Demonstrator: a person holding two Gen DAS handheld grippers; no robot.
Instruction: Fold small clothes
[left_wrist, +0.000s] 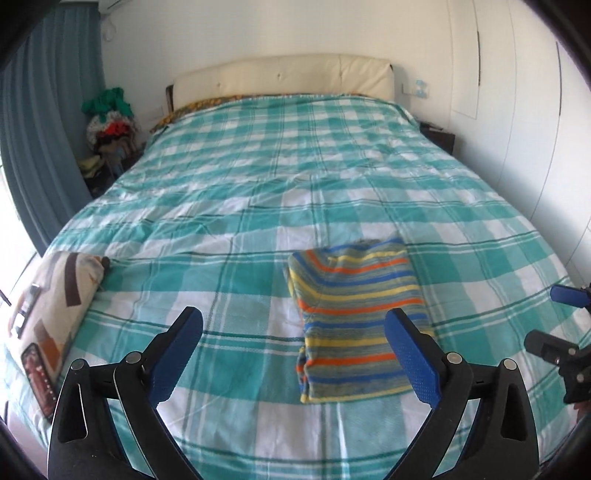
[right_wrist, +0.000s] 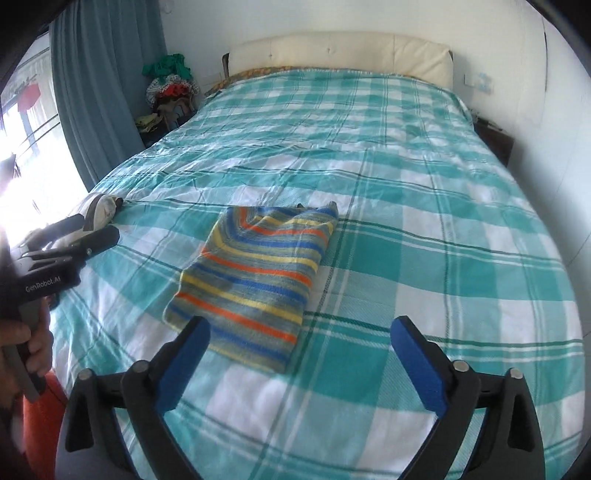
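At the far left, a teal curtain (left_wrist: 40, 122) hangs beside a bright window (right_wrist: 22, 147). Past it, in the corner next to the bed, a heap of clothes (left_wrist: 110, 122) sits piled up, green cloth on top, red and patterned pieces below. Nearer, on the left edge of the bed, lies a cream pillow (left_wrist: 48, 306) with brown and orange blocks printed on it.

The bed (left_wrist: 258, 184) fills most of both views, covered with a teal and white checked sheet, a pale padded headboard (left_wrist: 284, 79) at its far end. A strip of yellow patterned cloth (left_wrist: 192, 109) shows at the head under the sheet.

The left gripper (left_wrist: 293, 349) hangs above the near part of the bed with its 2 blue-padded fingers spread wide and nothing between them; only the sheet shows in the gap. In the right wrist view a hand (right_wrist: 27, 347) grips its handle at the left edge.

Just right of centre lies the striped garment (left_wrist: 354, 317), the task's item, folded into a neat rectangle with bands of blue, yellow, orange and grey-green. It rests flat on the sheet, apart from both grippers, with the right finger of the left gripper overlapping its edge only in view.

The right gripper (right_wrist: 301, 354) is likewise wide open and empty, held above the bed, the garment lying ahead and to its left. On the far right stand a dark bedside table (left_wrist: 441, 138) and a white wall
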